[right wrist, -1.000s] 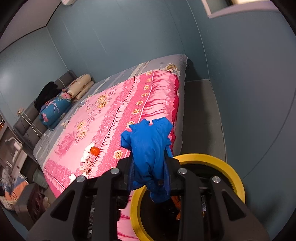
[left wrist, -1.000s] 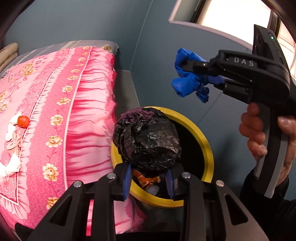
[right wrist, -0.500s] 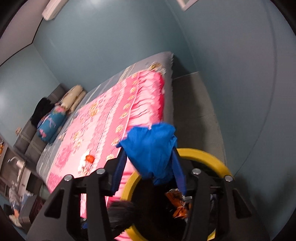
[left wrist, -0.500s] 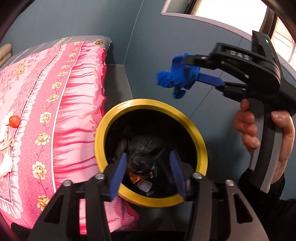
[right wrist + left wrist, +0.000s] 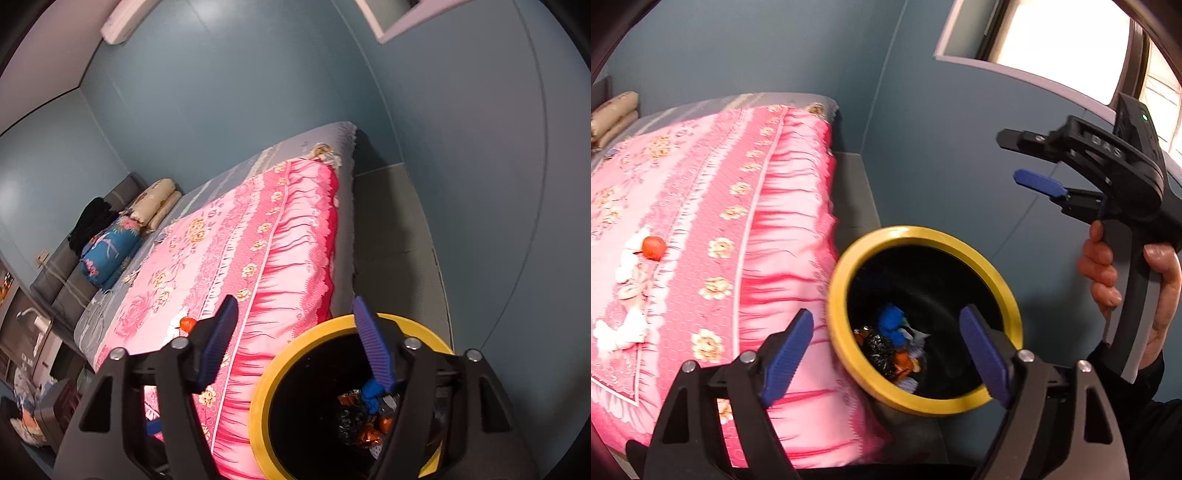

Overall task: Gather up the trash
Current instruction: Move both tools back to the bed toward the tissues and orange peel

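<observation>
Both grippers hang over the round black trash bin with the yellow rim, which stands on the floor pressed against the side of the bed, close enough that litter from the mattress can be dropped straight in.

The left gripper has just been spreading its jaws; they stand released, with nothing between the blue pads, which frame the mouth of the bin. The right gripper has likewise been opening and is released and empty. In the left view it shows from the side, held in the person's hand above and beyond the bin, its jaws pointing back over the opening, a fair sign that both loads were let go so as to fall inside.

The trash lies at the bottom of the bin: a crumpled bright blue glove-like wad on top of a crinkled shiny black plastic bag, beside orange wrappers and pale scraps. All of it looks light, soft and loosely bunched.

More seems left to collect: on the pink floral bedspread sit a small orange round thing and white crumpled tissue-like bits, well apart from the bin.
</observation>
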Demonstrator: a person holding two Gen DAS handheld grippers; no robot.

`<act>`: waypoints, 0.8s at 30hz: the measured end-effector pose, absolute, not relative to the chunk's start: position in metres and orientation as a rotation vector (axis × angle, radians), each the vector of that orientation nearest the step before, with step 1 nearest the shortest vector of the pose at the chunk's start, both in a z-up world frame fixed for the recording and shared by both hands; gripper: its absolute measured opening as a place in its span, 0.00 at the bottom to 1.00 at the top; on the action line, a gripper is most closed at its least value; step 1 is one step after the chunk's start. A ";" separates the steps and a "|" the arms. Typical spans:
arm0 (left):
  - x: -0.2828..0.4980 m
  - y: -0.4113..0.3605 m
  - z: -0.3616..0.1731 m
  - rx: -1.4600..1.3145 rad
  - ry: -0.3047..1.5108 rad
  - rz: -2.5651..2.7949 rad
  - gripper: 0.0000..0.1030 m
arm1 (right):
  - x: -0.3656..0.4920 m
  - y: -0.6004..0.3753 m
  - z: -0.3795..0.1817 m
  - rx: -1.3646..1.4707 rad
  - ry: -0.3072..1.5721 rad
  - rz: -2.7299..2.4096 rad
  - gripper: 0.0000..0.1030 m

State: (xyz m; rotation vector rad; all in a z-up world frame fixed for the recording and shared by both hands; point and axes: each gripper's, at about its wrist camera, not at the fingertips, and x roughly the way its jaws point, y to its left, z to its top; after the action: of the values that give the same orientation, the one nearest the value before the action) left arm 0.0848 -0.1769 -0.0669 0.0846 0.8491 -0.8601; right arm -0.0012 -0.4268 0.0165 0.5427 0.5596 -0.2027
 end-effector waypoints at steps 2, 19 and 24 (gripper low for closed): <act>0.088 -0.166 -0.064 0.086 0.823 -0.820 0.82 | 0.002 -0.421 0.018 0.532 0.544 -0.172 0.71; 0.135 -0.047 -0.056 -0.037 0.777 -0.554 0.87 | 0.063 -0.327 0.037 0.310 0.518 0.016 0.90; 0.152 -0.006 -0.066 -0.073 0.795 -0.466 0.87 | 0.095 -0.303 0.032 0.290 0.564 0.064 0.90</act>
State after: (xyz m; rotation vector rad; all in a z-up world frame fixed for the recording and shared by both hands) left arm 0.1524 -0.0065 -0.0657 -0.0726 0.7946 -0.4662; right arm 0.0948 -0.3033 0.0319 0.2899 0.5643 0.0636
